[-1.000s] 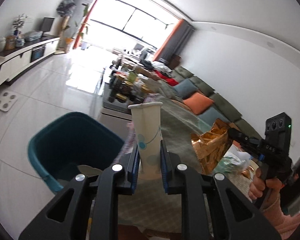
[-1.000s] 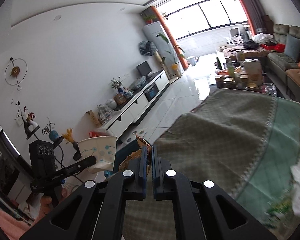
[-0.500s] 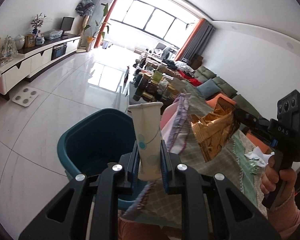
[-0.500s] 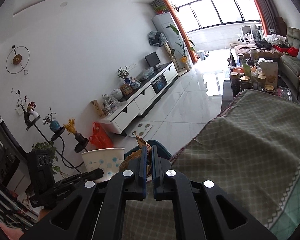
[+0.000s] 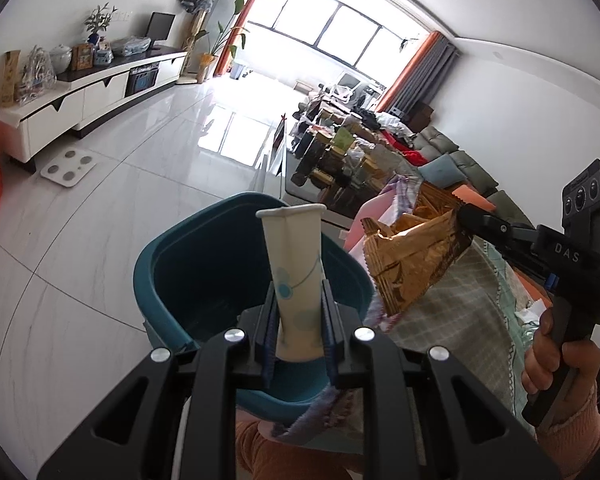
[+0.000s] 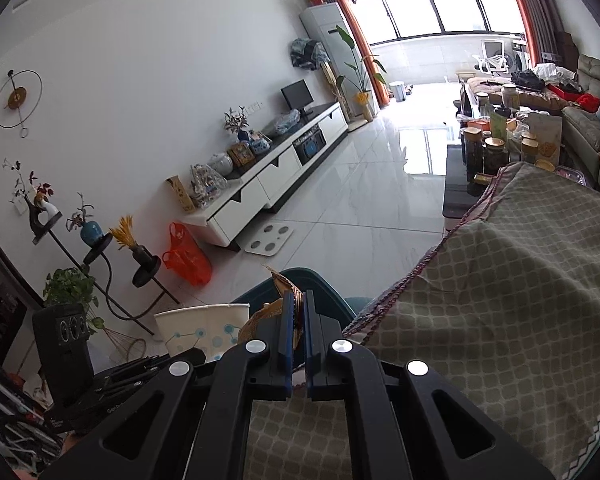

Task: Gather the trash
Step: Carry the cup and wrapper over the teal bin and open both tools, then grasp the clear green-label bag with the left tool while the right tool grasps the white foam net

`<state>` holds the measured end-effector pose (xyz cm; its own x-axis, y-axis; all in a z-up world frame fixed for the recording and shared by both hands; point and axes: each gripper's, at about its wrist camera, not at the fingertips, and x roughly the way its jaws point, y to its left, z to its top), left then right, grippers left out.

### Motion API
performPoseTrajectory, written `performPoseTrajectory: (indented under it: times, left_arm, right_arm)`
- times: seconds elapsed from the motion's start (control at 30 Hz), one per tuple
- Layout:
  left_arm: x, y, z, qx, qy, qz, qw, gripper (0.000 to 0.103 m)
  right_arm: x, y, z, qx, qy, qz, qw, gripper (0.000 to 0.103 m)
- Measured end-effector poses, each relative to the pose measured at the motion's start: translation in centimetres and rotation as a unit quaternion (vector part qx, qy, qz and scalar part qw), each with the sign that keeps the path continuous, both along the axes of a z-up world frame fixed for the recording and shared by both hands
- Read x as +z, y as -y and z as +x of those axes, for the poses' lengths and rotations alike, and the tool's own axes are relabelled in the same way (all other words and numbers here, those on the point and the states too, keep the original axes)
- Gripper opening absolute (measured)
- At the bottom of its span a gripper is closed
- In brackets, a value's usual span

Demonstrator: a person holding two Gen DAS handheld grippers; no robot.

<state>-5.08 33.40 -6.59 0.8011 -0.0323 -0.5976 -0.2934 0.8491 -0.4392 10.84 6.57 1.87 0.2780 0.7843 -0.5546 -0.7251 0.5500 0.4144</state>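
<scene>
1. Where the left hand-held gripper (image 5: pixel 299 322) clamps the paper cup (image 5: pixel 296 276), the cup's base is hidden between the blue pads, and its walls are squashed flat so the rim forms a narrow slit near the centre of the left wrist frame.
2. Behind and below the cup sits the teal bin (image 5: pixel 172 280), a smooth plastic tub with rounded corners; its near wall is cut off by the gripper's black arms, and what lies at its bottom cannot be made out.
3. At the right of the same frame, the right hand-held gripper (image 5: pixel 466 216) is pinched together on a gold snack wrapper (image 5: pixel 412 256), crinkled foil with a zigzag-cut edge, which hangs just right of the bin's rim. Print on the wrapper is too creased to read.
4. On that gripper's black body the letters "DAS" can be read; a hand (image 5: pixel 556 356) in a pink knitted sleeve grips its handle at lower right.
5. From the right wrist view, only thin slivers of the wrapper (image 6: pixel 278 282) show above the closed blue pads, with the bin's rim (image 6: pixel 316 276) just beyond them.
6. At lower left of that view, the cup (image 6: pixel 200 330) shows white with pale blue dots and lines, its lower part hidden behind the left gripper.
7. A green quilted cloth (image 6: pixel 500 300) with a fringed edge covers the tabletop at right.
</scene>
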Motion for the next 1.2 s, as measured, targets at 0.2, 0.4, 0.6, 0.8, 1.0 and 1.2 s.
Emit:
performPoseTrajectory:
  times: [0.2, 0.4, 0.6, 0.8, 1.0, 1.2]
  left_arm:
    - [-1.1, -0.5, 0.5, 0.006, -0.010, -0.007, 0.9999, 0.021]
    - [-1.8, -0.8, 1.3, 0.006, -0.014, -0.020, 0.9997, 0.028]
    - [-2.0, -0.7, 1.7, 0.011, -0.009, -0.030, 0.9994, 0.037]
    - [-0.3, 0.6, 0.9, -0.006, 0.022, -0.012, 0.9997, 0.046]
    - [2.4, 4.1, 0.4, -0.054, 0.071, 0.015, 0.9959, 0.053]
    - [4.4, 8.4, 1.0, -0.117, 0.106, 0.032, 0.9870, 0.057]
  right_arm:
    - [-0.7, -1.5, 0.2, 0.000, -0.016, -0.011, 1.000, 0.005]
    - [-1.7, -3.0, -0.2, 0.009, -0.027, -0.027, 0.999, 0.010]
    - [-2.2, -2.9, 0.0, 0.011, -0.034, -0.032, 0.999, 0.016]
    - [-1.4, -0.6, -0.3, 0.008, -0.031, -0.021, 0.999, 0.021]
    - [0.5, 2.6, -1.5, 0.008, -0.001, -0.004, 1.000, 0.029]
    - [2.2, 8.1, -3.0, -0.010, 0.038, 0.011, 0.999, 0.037]
